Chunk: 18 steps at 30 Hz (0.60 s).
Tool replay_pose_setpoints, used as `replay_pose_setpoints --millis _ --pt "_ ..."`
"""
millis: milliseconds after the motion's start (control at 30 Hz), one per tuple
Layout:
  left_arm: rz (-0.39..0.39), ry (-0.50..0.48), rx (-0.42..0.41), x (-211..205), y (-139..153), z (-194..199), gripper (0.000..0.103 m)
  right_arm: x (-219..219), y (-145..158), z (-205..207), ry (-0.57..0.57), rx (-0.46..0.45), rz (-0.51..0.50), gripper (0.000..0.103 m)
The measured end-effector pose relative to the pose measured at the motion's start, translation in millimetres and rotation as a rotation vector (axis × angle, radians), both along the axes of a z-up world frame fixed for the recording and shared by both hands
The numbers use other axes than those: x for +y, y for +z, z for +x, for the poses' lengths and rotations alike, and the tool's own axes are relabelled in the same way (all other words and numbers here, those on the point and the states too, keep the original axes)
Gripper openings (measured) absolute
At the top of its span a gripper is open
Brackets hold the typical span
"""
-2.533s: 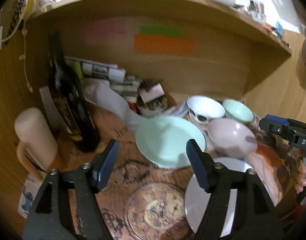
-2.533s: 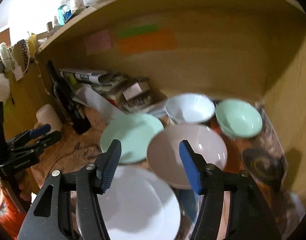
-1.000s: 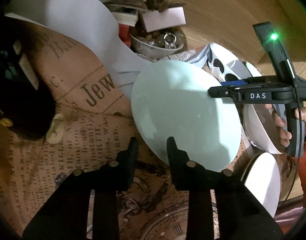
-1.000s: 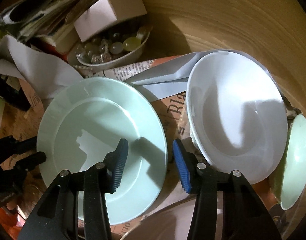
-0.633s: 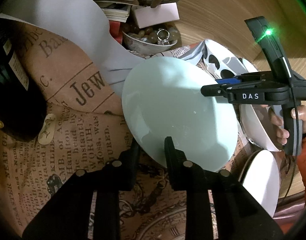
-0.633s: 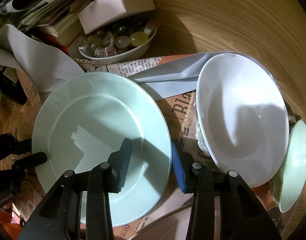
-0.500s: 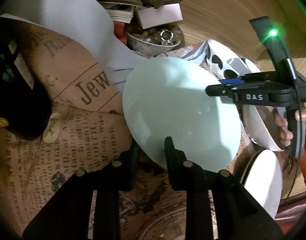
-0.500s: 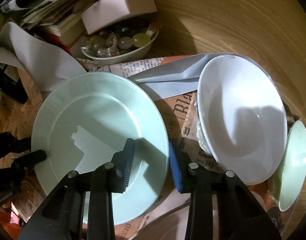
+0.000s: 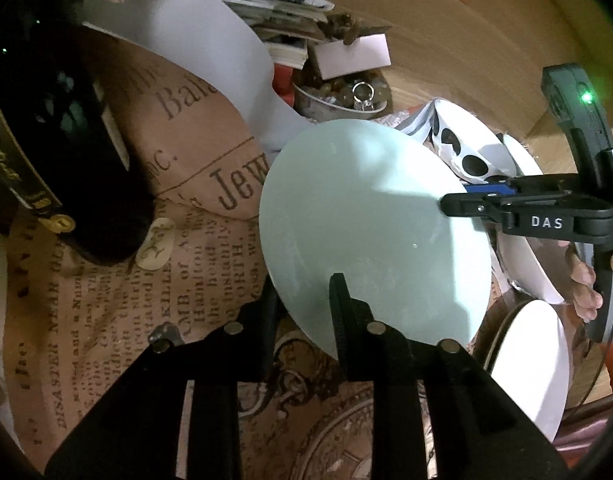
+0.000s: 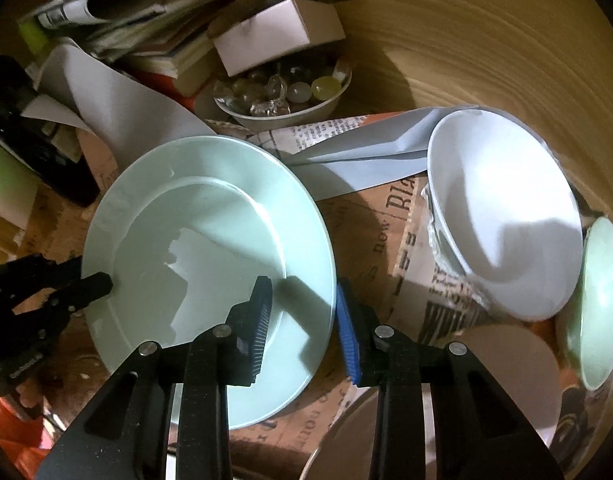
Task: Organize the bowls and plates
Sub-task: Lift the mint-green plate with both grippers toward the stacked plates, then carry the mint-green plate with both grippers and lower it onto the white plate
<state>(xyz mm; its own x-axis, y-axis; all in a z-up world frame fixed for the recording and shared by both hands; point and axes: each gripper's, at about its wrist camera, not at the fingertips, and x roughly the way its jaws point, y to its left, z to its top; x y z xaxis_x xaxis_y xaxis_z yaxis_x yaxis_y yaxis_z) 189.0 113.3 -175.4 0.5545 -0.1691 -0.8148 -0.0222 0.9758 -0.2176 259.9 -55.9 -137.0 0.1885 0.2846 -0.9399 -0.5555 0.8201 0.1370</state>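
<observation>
The pale green plate [image 10: 202, 248] is in the middle of the newspaper-print cloth [image 9: 106, 280], and both tools are at its rim. The left gripper [image 9: 302, 300] holds the near edge: one finger is on top of the plate, the other goes under it and is hidden there. The plate looks tilted in this view, but I cannot tell how far it is lifted. The right gripper [image 10: 304, 312] is narrow around the opposite edge, one blue pad over the plate and one outside the rim — whether the pads really press on it cannot be seen.

Right of the plate stands a white bowl [image 10: 502, 216], and a green bowl [image 10: 602, 300] is cut off by the edge of the picture. A pinkish bowl [image 10: 514, 364] and a white plate [image 9: 534, 364] are only partly visible. Behind, a small dish of glass stones [image 10: 282, 96] sits under a small box [image 10: 278, 32]. The dark bottle [image 9: 66, 140] is too dark to read.
</observation>
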Motion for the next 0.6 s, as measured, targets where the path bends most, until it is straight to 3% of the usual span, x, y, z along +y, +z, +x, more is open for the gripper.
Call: replay_pose_setpoints --millis 600 --pt "0.006 0.058 -0.137 0 54 -41 0.024 -19 62 -53 -0.020 -0.166 0.134 0.026"
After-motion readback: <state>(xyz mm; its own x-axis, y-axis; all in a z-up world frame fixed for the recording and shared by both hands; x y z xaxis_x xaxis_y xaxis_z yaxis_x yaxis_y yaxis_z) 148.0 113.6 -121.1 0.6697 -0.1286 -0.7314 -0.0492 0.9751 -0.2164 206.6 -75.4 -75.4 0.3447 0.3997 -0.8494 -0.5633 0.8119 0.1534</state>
